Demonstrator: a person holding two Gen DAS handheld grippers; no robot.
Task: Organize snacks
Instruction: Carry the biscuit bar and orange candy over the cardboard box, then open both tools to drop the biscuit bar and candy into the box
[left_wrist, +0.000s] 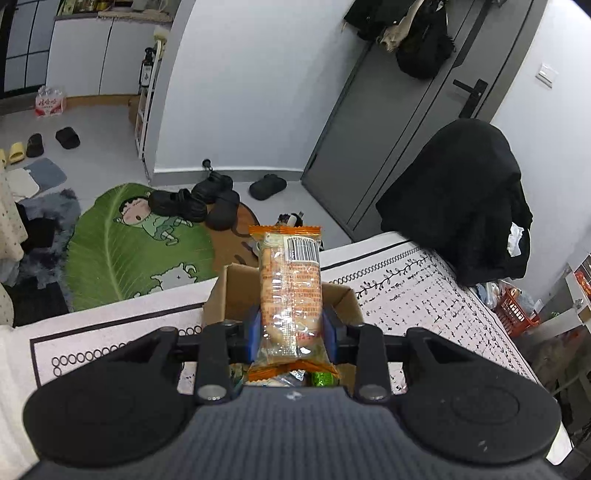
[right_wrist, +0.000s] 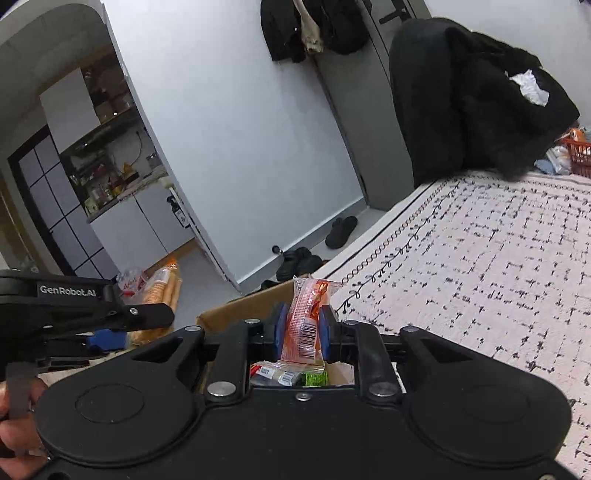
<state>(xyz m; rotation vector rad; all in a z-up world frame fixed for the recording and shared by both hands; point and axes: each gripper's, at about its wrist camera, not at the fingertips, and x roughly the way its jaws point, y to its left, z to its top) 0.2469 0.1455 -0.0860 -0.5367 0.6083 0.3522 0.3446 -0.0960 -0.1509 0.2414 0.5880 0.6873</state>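
Observation:
My left gripper (left_wrist: 291, 328) is shut on a long orange snack packet (left_wrist: 290, 291) and holds it upright above an open cardboard box (left_wrist: 229, 291) on the patterned tablecloth. My right gripper (right_wrist: 301, 328) is shut on a smaller red-orange snack packet (right_wrist: 306, 317) with a barcode, above the same box (right_wrist: 236, 314). More wrapped snacks (right_wrist: 288, 373) lie in the box below. The left gripper (right_wrist: 110, 317) with its orange packet (right_wrist: 162, 295) also shows at the left of the right wrist view.
The white tablecloth (left_wrist: 424, 295) with black marks spreads to the right. A chair draped in black clothing (left_wrist: 458, 199) stands at the table's far edge. Shoes (left_wrist: 207, 203) and a green leaf rug (left_wrist: 140, 243) lie on the floor beyond. An orange basket (left_wrist: 517, 314) sits at the right.

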